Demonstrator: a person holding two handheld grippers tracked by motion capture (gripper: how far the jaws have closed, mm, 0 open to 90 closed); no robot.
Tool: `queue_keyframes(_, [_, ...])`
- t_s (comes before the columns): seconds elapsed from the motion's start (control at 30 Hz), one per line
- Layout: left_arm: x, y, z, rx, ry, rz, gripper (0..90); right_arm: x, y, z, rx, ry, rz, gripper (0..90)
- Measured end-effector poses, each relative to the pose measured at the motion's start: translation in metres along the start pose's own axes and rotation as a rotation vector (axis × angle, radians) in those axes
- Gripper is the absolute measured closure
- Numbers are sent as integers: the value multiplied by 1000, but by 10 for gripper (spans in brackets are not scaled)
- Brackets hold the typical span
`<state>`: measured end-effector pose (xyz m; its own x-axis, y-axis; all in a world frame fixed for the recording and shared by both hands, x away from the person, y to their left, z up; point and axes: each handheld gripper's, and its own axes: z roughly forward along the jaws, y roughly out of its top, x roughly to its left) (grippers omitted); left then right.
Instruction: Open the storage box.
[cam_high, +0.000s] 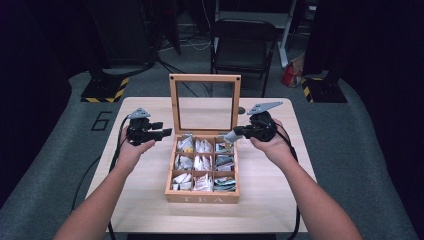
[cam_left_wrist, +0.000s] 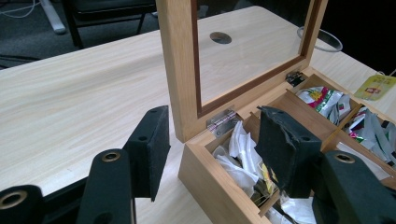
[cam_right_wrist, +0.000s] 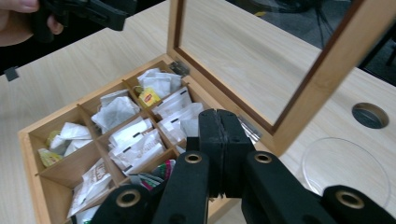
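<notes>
Hovering over open wooden tea box (cam_high: 202, 197) mid-worktop (cam_high: 140, 200): right tool (cam_high: 231, 135) clenched, apparently pinching pale packet at back-right compartment; left tool (cam_high: 166, 132) released beside box. Risk: thin packet slipping free, or raised glass-paned lid (cam_high: 205, 77) knocked shut.

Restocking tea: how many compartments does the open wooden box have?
9 compartments in the open wooden tea box, three rows of three: back row, middle row, front row. All hold tea bags.

A lab or studio: dark curtains, hazard-striped stand bases (cam_high: 104, 90), floor cables.
</notes>
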<state>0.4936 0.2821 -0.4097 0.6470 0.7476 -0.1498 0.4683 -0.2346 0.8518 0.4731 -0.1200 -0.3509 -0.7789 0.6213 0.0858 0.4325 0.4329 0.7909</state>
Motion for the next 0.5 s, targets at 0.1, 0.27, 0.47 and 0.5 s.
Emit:
queue_keyframes(0.1, [1, -1, 0, -2, 1, -1, 439, -7, -1, -1, -1, -17, 11, 899])
queue_keyframes(0.27, [2, -2, -1, -4, 3, -9, 439, -19, -3, -3, -6, -45, 33, 899])
queue_keyframes(0.47, [3, -3, -1, 1, 2, -13, 439, -32, -5, -6, -7, -77, 56, 898])
queue_keyframes(0.5, [3, -4, -1, 1, 2, -12, 439, -33, -5, -6, -5, -82, 59, 898])
